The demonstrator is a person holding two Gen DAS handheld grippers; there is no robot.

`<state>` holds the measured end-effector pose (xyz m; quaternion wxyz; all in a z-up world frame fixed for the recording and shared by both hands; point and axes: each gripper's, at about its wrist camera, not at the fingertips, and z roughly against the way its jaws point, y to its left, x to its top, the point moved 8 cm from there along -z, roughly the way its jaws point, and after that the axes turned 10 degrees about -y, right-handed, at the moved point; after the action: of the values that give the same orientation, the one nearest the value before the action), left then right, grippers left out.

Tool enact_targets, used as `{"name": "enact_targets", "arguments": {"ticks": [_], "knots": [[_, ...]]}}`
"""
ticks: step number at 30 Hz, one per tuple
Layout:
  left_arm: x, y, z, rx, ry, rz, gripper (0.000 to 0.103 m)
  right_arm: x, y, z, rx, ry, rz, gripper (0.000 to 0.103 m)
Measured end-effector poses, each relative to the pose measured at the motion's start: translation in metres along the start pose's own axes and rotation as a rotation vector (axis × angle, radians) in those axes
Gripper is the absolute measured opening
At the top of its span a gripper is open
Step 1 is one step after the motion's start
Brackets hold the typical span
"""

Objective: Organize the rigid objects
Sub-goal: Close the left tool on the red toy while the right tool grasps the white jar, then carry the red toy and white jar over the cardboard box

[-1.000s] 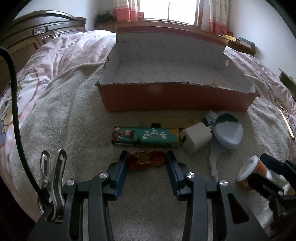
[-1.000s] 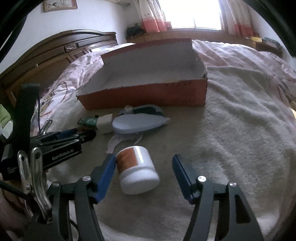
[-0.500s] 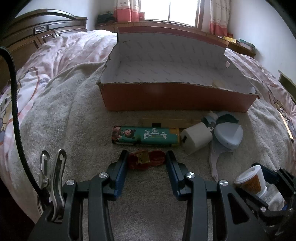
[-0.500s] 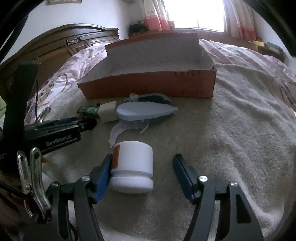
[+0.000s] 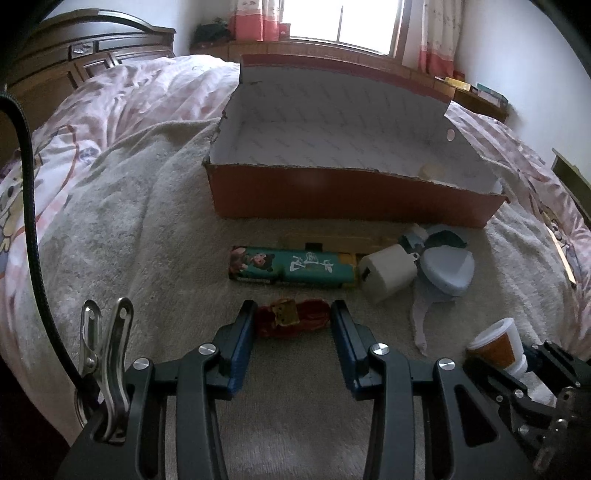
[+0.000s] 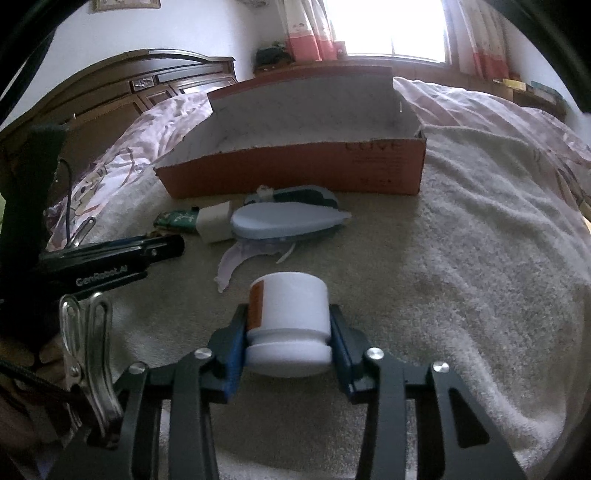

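Note:
An open orange cardboard box [image 5: 354, 199] stands on the bed; it also shows in the right wrist view [image 6: 295, 173]. My left gripper [image 5: 293, 321] has its fingers on both sides of a small red and gold object [image 5: 293, 316], touching it. My right gripper [image 6: 288, 332] is shut on a white jar with an orange label [image 6: 288, 317], lying on its side; the jar also shows in the left wrist view [image 5: 498, 341]. A teal printed tube [image 5: 291, 266], a white charger block [image 5: 386, 273] and a pale blue case [image 5: 448, 267] lie in front of the box.
A grey towel [image 6: 461, 277] covers the bed under everything. A flat yellow strip [image 5: 332, 240] lies behind the teal tube. A pink quilt [image 5: 129, 96] and a dark wooden headboard [image 6: 122, 92] are to the left. A window [image 5: 347, 22] is behind the box.
My right gripper closed on the white jar, which turned from slanted to square between the fingers. My left gripper's fingers narrowed slightly around the red object.

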<state>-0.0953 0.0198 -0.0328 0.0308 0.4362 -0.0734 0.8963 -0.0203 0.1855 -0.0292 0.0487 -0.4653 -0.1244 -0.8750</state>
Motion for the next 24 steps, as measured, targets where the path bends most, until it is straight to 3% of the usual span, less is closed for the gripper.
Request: {"name": "enact_targets", "arguments": {"ticks": [13,24], "knots": [[0.035,-0.004,0.019,-0.012,-0.088,-0.036,0.041,0.019,-0.004,0.007,0.022,-0.036,-0.013,0.042],[0.075,-0.004,0.019,0.005,-0.139,-0.041,0.041,0.066,-0.013,0.008,0.041,-0.118,-0.002,0.042]]}}
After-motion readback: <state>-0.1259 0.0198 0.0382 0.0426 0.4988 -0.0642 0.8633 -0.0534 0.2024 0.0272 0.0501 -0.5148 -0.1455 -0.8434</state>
